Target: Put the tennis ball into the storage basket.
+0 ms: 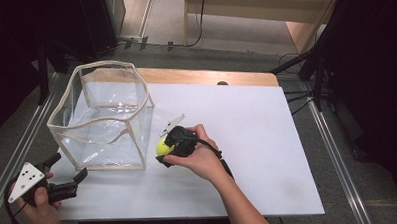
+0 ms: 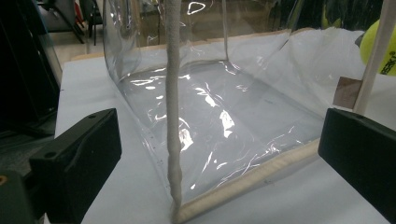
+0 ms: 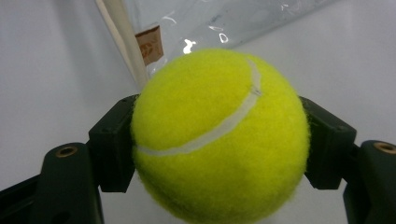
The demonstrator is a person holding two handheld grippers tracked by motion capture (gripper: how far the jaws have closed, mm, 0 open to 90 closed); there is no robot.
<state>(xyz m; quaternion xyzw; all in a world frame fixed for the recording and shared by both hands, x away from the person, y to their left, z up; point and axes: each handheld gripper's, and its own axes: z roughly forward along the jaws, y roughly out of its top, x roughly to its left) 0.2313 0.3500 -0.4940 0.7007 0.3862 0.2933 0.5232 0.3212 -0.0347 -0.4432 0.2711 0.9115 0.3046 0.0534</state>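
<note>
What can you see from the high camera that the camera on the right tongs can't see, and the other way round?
The high view alone takes in the whole clear bag, open at the top, the white table sheet around it, both hands, and the left tongs standing open near the bag's corner. The right gripper view alone shows the white seam curving across the tennis ball and a small brown tag on the bag. Both show the right tongs shut on the yellow ball, right beside the bag.
</note>
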